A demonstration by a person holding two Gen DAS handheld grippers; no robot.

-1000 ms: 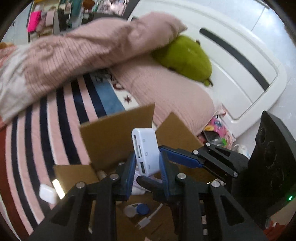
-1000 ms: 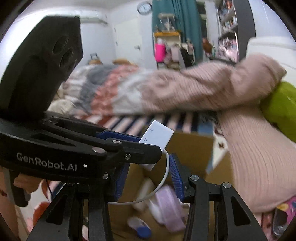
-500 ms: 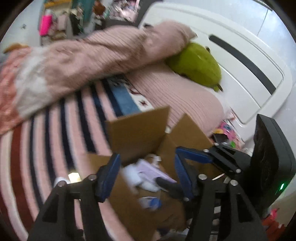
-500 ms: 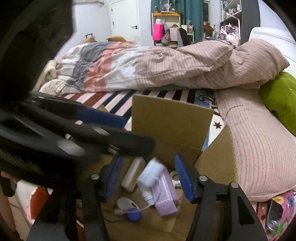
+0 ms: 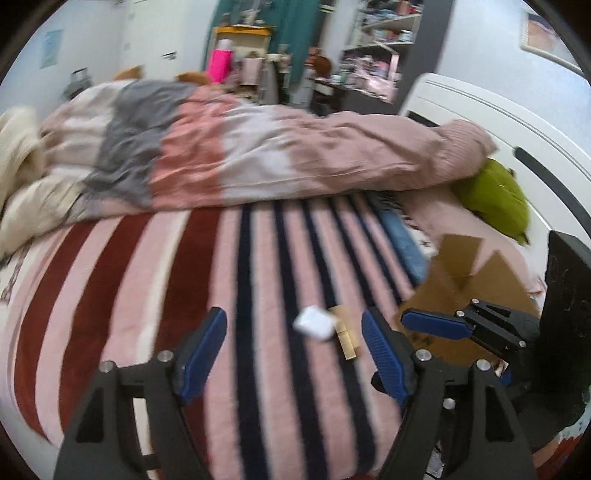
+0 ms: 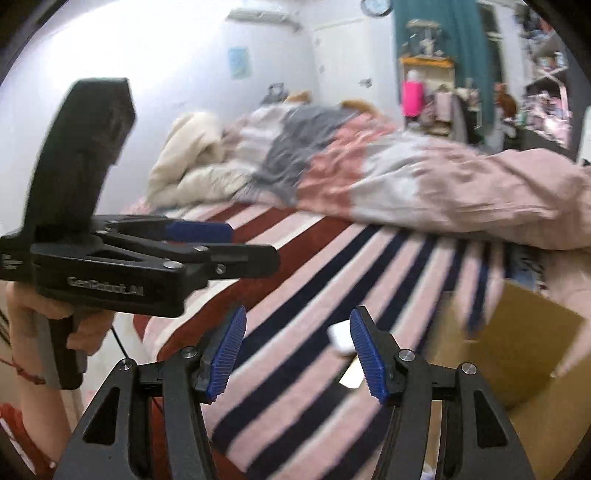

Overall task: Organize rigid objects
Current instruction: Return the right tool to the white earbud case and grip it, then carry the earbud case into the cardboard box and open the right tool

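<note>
The small white case (image 5: 313,323) lies loose mid-frame on the striped bed (image 5: 258,280), so my left gripper (image 5: 295,350) aims there, jaws opening and empty, while my right gripper (image 6: 295,350) has jaws apart, empty too.

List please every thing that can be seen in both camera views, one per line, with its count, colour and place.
cardboard box: one, brown, open, on the bed at the right
white case: one, white, small, on the striped blanket left of the box
gold object: one, tan, flat, beside the white case; too blurred to name
striped blanket: one, pink with red and navy stripes, covering the bed
duvet: one, pink, grey and white, bunched across the far side
green plush toy: one, by the white headboard
wall clock: one, high on the far wall
left gripper: black with blue pads, jaws opening, nothing between them
right gripper: same colours, open, empty
hand: one, holding the left gripper's handle
</note>
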